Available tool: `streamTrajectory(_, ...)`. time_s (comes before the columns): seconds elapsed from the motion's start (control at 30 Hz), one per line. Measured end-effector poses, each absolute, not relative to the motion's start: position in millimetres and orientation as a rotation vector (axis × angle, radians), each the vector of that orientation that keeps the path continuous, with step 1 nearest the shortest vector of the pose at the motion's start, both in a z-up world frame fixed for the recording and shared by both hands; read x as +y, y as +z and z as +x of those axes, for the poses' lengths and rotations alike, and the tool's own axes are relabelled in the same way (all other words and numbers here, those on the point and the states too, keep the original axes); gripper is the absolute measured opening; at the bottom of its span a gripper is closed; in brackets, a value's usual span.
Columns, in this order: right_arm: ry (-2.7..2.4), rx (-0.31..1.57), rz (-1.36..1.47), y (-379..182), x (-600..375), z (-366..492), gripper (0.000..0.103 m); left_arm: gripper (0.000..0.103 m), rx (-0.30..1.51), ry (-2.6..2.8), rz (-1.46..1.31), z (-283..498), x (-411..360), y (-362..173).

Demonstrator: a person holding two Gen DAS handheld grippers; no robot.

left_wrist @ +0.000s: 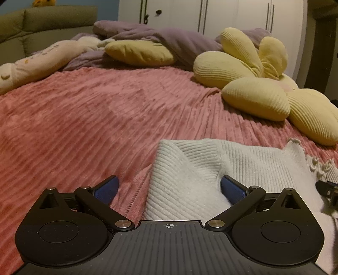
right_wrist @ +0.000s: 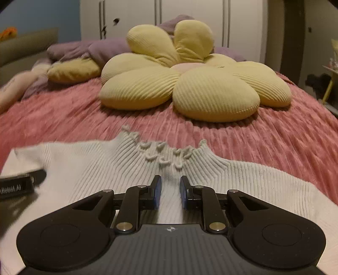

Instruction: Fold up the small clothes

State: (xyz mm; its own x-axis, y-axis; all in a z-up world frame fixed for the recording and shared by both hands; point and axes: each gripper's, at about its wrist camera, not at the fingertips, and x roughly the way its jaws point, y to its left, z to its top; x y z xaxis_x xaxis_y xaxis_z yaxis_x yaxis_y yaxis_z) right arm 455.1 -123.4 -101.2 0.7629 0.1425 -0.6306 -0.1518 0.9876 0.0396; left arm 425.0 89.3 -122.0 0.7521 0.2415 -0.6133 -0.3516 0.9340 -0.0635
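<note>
A white ribbed knit top (right_wrist: 88, 167) lies flat on the pink ribbed bedspread (right_wrist: 274, 137), its ruffled collar (right_wrist: 164, 152) pointing away from me. My right gripper (right_wrist: 170, 190) hovers just behind the collar with its jaws a narrow gap apart. The knit shows between the blue pads (right_wrist: 157, 191) and is not visibly pinched. My left gripper (left_wrist: 170, 187) stands wide open over a folded-in edge of the top (left_wrist: 186, 169), its pads on either side and clear of the cloth. Part of the left gripper (right_wrist: 19, 186) shows at the left of the right wrist view.
A big yellow flower cushion (right_wrist: 190, 84) lies on the bed beyond the top. A purple duvet (left_wrist: 169, 38), a yellow pillow (left_wrist: 139, 52) and a cream plush (left_wrist: 31, 61) are bunched at the far end. White wardrobe doors (left_wrist: 211, 14) stand behind.
</note>
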Motion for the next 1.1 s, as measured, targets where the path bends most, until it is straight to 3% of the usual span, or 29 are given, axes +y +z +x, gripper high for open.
streamTrajectory(0.2,0.174,0.651,0.018,-106,-130,454,0.018,0.103,0.673,0.327,-0.181,431,91,-120)
streamTrajectory(0.33,0.094,0.727,-0.078,-79,-123,437,0.019,0.103,0.768,0.24,-0.233,413,110,-94)
streamTrajectory(0.5,0.095,0.676,0.094,-28,-177,315,0.042,0.103,0.759,0.095,-0.252,319,112,-64)
streamTrajectory(0.7,0.087,0.876,0.138,-28,-232,162,0.052,0.103,0.868,0.032,-0.074,204,95,-74)
streamTrajectory(0.8,0.04,0.923,0.181,-24,-253,107,0.067,0.103,0.902,0.038,-0.008,157,97,-75)
streamTrajectory(1.03,0.084,1.03,0.311,-39,-261,43,0.062,0.102,0.967,0.005,-0.087,90,125,-65)
streamTrajectory(1.1,0.095,1.043,0.326,-44,-260,35,0.049,0.085,0.998,-0.035,-0.154,80,134,-66)
